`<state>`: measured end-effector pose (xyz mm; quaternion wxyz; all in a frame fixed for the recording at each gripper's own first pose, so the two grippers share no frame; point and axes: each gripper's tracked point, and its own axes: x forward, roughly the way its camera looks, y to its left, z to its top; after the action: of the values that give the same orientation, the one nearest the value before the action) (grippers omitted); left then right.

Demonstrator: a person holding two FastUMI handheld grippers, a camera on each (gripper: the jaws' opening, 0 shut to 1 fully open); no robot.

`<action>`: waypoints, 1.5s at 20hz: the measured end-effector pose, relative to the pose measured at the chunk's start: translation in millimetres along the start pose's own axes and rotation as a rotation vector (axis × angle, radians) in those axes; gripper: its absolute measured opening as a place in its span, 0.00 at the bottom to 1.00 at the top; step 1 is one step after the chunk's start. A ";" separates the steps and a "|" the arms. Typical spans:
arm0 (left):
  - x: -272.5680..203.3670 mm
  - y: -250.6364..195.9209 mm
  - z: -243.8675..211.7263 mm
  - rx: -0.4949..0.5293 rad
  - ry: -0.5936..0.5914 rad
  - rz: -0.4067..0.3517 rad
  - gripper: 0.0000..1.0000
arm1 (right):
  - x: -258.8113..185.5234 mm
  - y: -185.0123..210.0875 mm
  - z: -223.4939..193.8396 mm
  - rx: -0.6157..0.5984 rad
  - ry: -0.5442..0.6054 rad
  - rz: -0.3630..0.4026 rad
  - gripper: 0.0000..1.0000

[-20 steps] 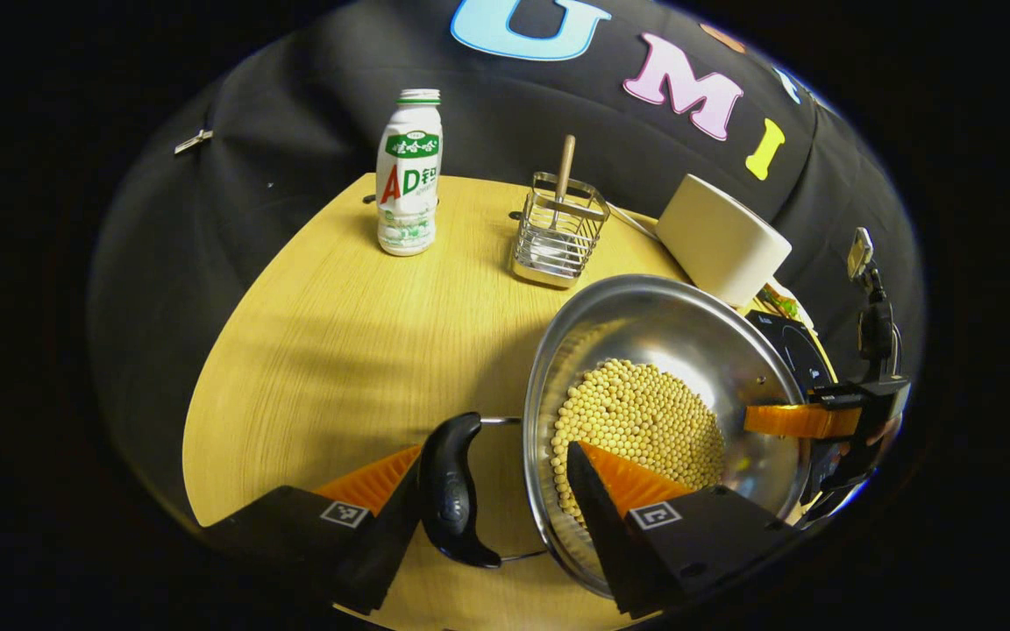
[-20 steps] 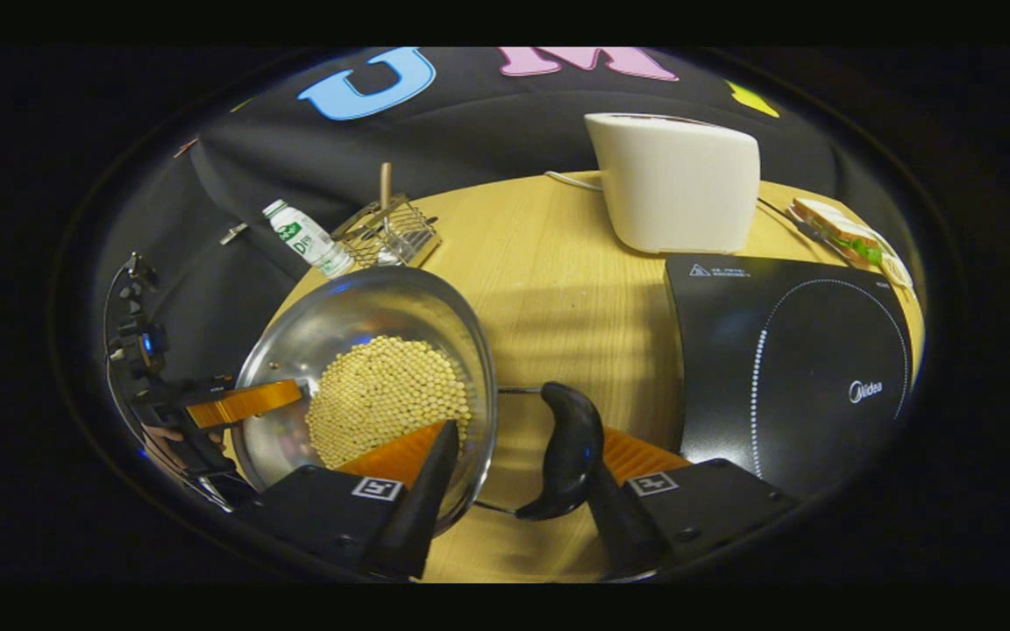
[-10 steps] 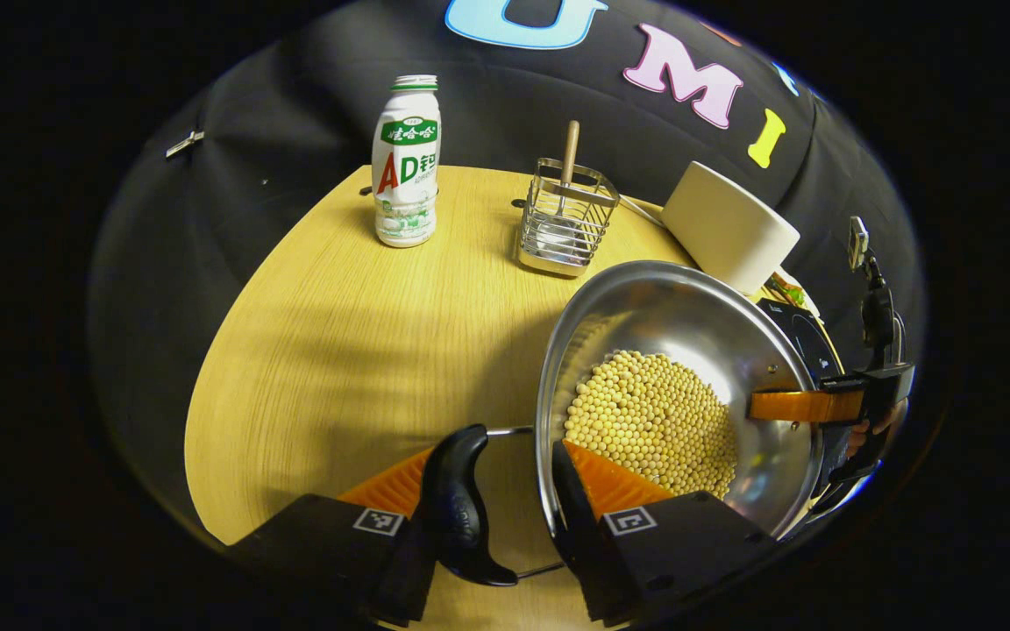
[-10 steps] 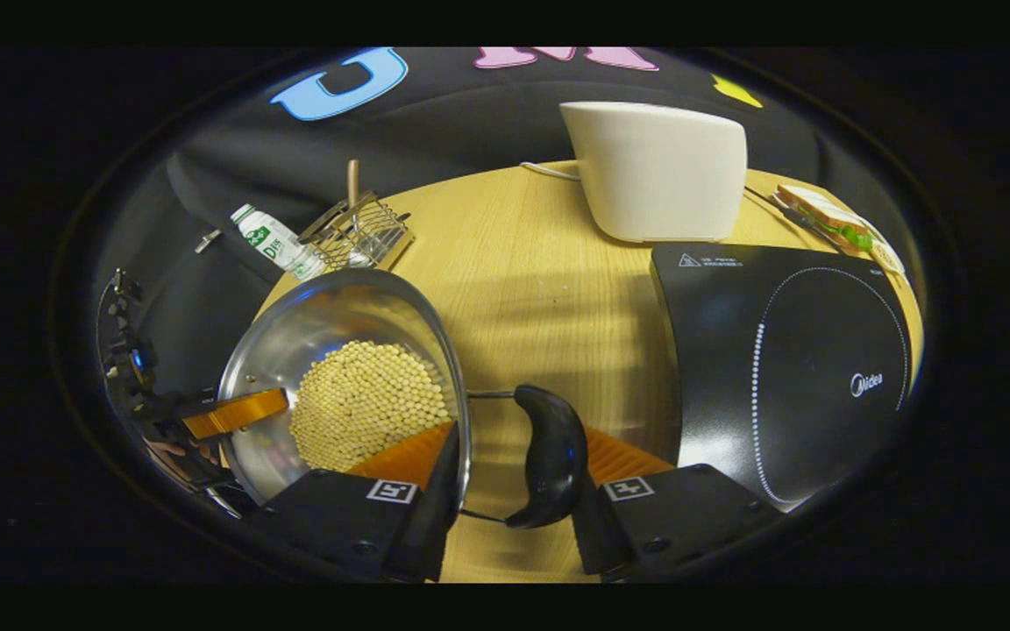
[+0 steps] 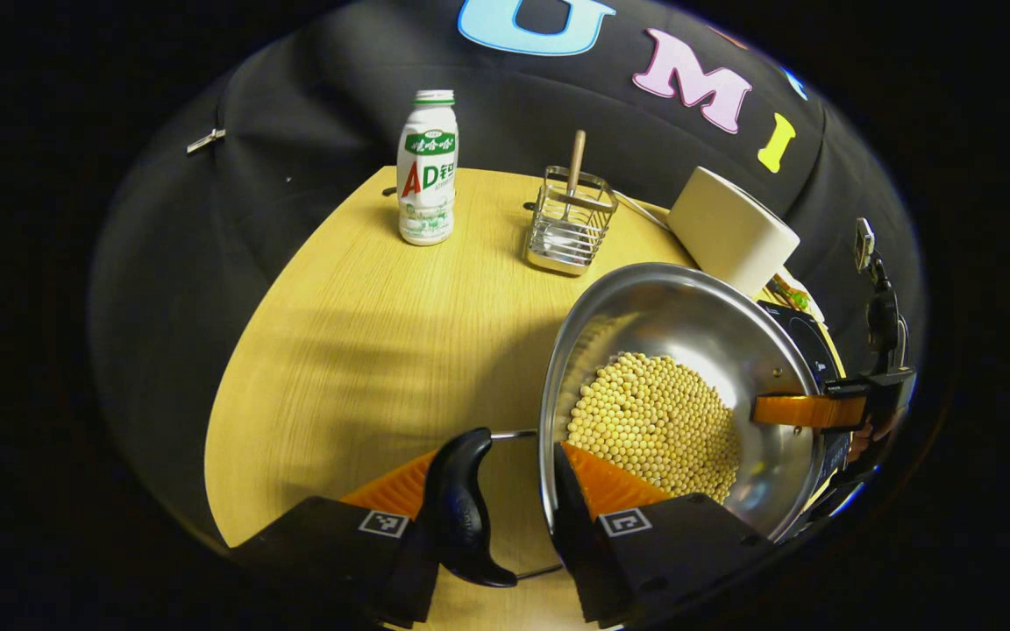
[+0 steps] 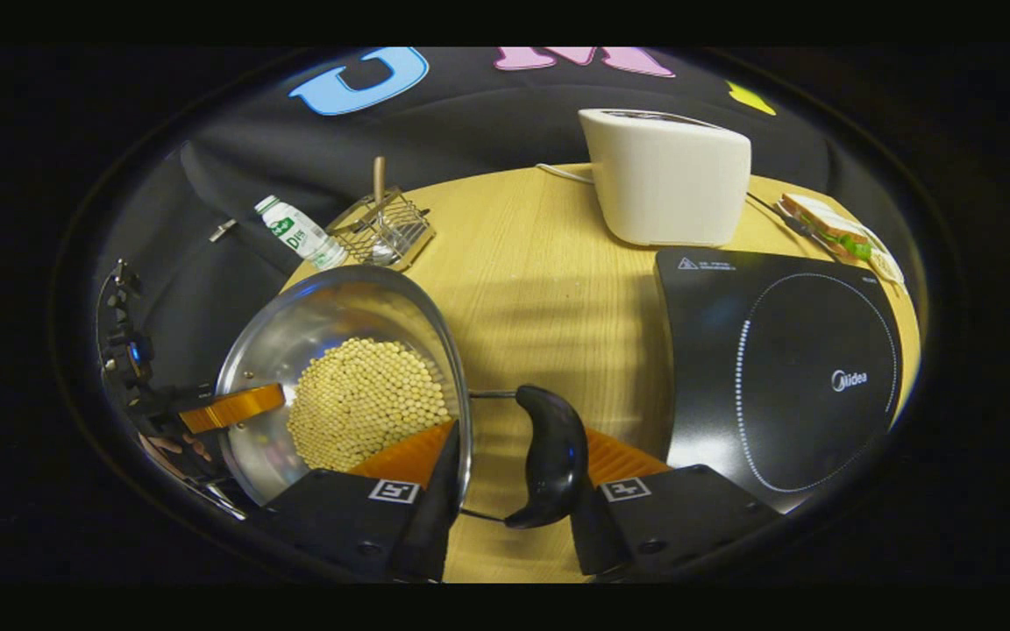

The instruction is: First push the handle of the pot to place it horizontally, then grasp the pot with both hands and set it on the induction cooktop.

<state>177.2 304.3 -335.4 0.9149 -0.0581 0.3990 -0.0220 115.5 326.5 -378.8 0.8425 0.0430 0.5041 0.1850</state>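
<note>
A steel pot (image 5: 689,324) (image 6: 330,315) filled with yellow beans is over the wooden table (image 5: 356,350). My left gripper (image 5: 492,456) is shut on it: one finger presses the black side handle (image 5: 461,504) from outside, the other stands inside the rim. My right gripper (image 6: 522,434) is shut the same way on the opposite black handle (image 6: 551,456). Each gripper shows across the pot in the other's view, the right gripper (image 5: 821,410) and the left gripper (image 6: 224,407). The black induction cooktop (image 6: 785,368) (image 5: 799,337) lies to the right of the pot. I cannot tell whether the pot touches the table.
At the back of the table stand a white drink bottle (image 5: 428,180) (image 6: 299,235), a wire rack (image 5: 568,228) (image 6: 382,230) holding a wooden-handled tool, and a white appliance (image 5: 730,230) (image 6: 667,180). A sandwich (image 6: 838,232) lies behind the cooktop.
Both grippers have closed in, pinching each handle against the pot wall. Since then the views have shifted slightly, with the pot keeping its place between the fingers.
</note>
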 end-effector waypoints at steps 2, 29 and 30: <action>-11.8 -14.2 3.6 0.005 0.000 0.002 0.64 | -17.8 -6.3 3.8 0.005 -0.009 0.000 0.60; 17.4 -329.5 44.7 0.076 -0.007 -0.102 0.64 | -158.0 -279.5 53.2 0.139 -0.131 -0.103 0.59; 23.3 -336.3 44.3 0.073 -0.003 -0.105 0.64 | -157.2 -288.2 54.7 0.140 -0.128 -0.108 0.59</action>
<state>227.5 -27.5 -280.8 0.9146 -0.0456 0.3928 -0.0844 173.6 9.5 -295.7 0.8768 0.0861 0.4623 0.1005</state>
